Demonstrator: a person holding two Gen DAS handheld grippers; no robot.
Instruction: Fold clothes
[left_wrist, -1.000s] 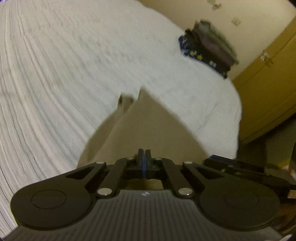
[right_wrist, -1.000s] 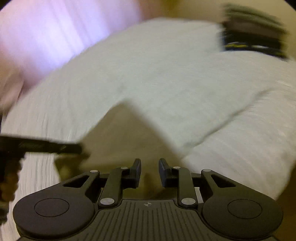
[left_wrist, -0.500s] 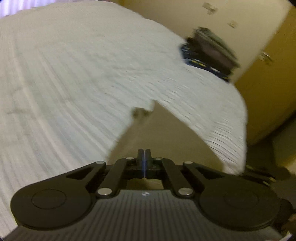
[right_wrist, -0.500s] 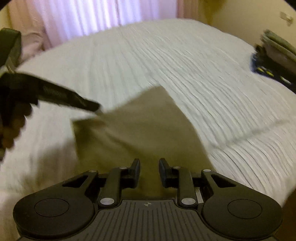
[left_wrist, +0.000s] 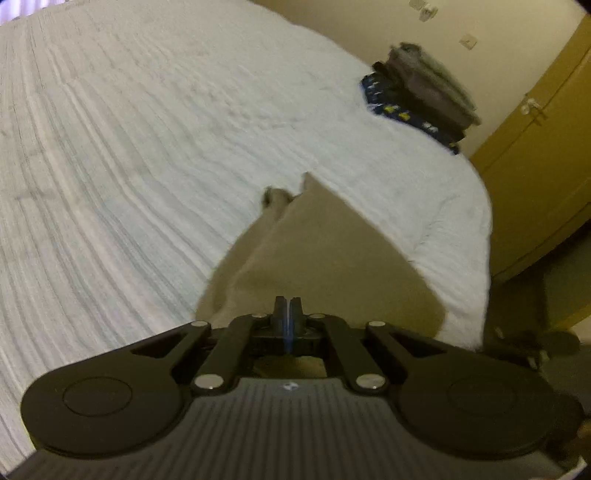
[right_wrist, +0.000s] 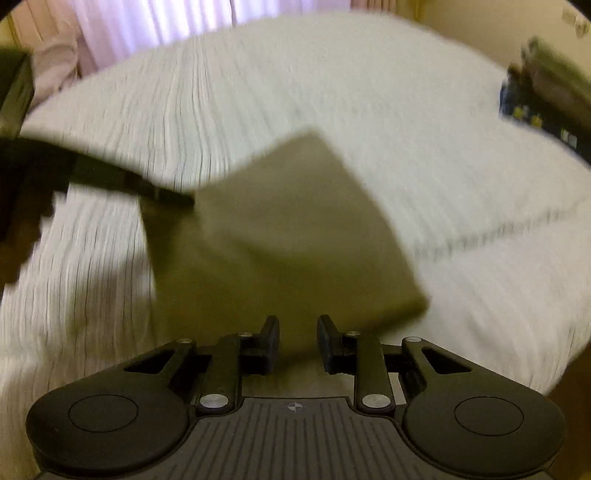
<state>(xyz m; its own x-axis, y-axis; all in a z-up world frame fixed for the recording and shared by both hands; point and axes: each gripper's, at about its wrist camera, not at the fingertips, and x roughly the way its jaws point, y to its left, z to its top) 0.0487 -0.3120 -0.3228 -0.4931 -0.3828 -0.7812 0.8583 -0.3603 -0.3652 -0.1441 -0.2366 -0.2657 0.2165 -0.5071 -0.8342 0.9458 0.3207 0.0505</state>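
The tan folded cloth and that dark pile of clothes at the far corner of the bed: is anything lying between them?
No. In the left wrist view, only bare white ribbed bedspread separates the tan folded cloth from the dark clothes pile.

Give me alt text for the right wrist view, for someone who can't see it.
A tan garment lies on a white ribbed bedspread, just ahead of the open right tool, while the left tool reaches in from the left and meets its corner. The image is motion-blurred; a stack of folded clothes sits far right, with pale curtains behind.
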